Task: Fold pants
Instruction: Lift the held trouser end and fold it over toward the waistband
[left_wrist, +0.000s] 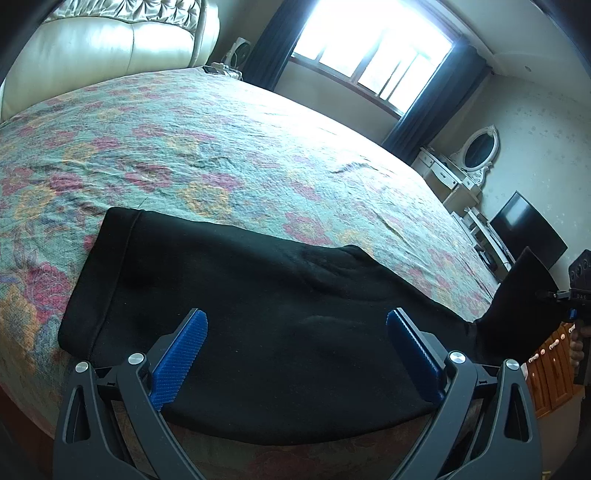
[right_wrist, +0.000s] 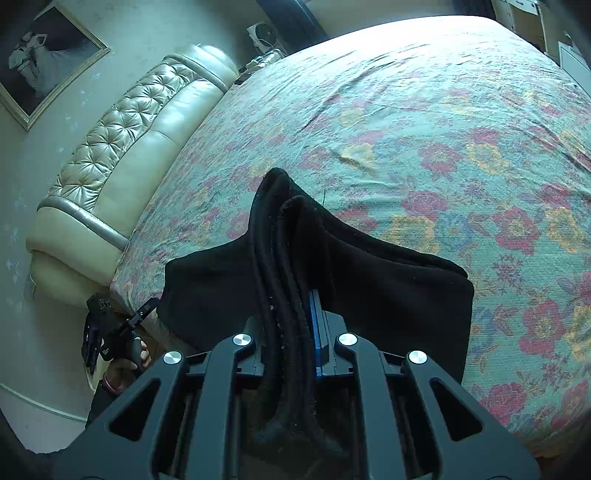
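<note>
Pants (left_wrist: 258, 295) lie black along near edge of floral bed (left_wrist: 221, 147). Right gripper (right_wrist: 295, 325) jaws clamped on bunched leg end, lifted; left gripper (left_wrist: 295, 350) jaws apart over cloth. Likely mid-fold: next, carry held end across toward the far end.

One pair of black pants (left_wrist: 258, 295) is lying across the lower middle of the left wrist view, on one floral bed cover (left_wrist: 221, 147). Two grippers are showing: the left gripper (left_wrist: 295, 354) at the bottom and the right gripper (left_wrist: 576, 291) at the right edge. One window (left_wrist: 373, 55), one oval mirror (left_wrist: 478, 149) and one dark screen (left_wrist: 524, 229) are sitting toward the upper right; one framed picture (right_wrist: 40, 55) is hanging at the upper left of the right wrist view.
</note>
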